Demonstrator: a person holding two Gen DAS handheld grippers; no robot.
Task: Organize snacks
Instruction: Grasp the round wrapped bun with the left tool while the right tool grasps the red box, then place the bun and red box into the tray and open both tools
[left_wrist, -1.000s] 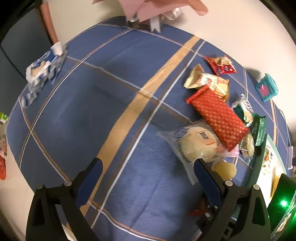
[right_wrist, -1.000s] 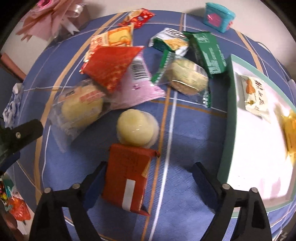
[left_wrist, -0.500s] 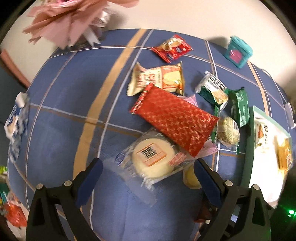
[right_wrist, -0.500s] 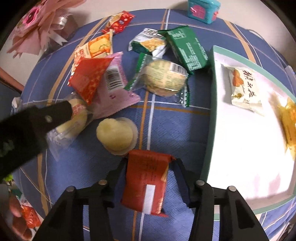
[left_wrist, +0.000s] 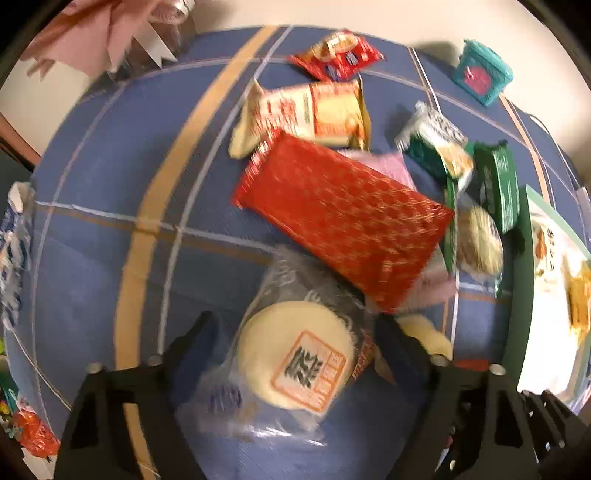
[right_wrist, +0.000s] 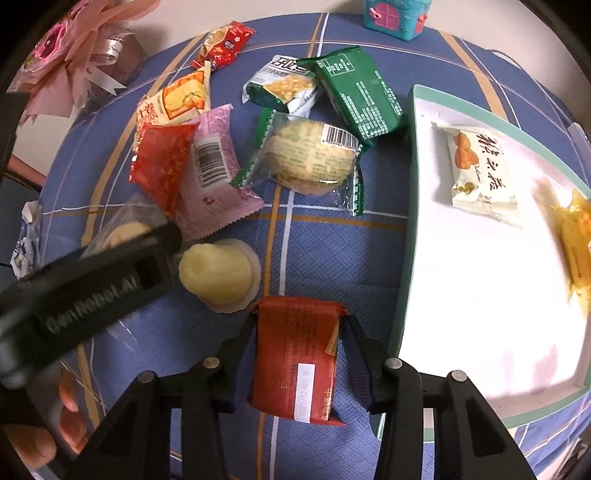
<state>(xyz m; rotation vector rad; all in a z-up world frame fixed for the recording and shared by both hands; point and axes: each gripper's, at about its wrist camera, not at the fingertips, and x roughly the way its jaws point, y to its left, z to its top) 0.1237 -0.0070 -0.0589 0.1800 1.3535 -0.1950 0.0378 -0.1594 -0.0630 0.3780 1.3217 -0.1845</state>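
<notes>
Snack packets lie on a blue plaid tablecloth (left_wrist: 92, 177). My right gripper (right_wrist: 298, 328) is shut on a small red packet (right_wrist: 295, 358), just left of the white tray (right_wrist: 402, 236) with a green rim. My left gripper (left_wrist: 293, 332) is open, its fingers either side of a round pale cake in a clear wrapper (left_wrist: 295, 354); it also shows in the right wrist view (right_wrist: 88, 291). A large red patterned packet (left_wrist: 340, 218) lies just beyond that cake. A pale jelly cup (right_wrist: 219, 273) sits between the two grippers.
The tray holds a white packet (right_wrist: 480, 170) and a yellow packet (right_wrist: 576, 243). Green packets (right_wrist: 358, 96), a wrapped round biscuit (right_wrist: 306, 158), a pink packet (right_wrist: 212, 166) and orange packets (right_wrist: 181, 99) lie behind. A teal box (right_wrist: 395, 14) and pink flowers (right_wrist: 70, 48) stand at the back.
My right gripper has shut on the small red packet. My left gripper has swung right and dropped down, fingers narrowing around the round cake.
</notes>
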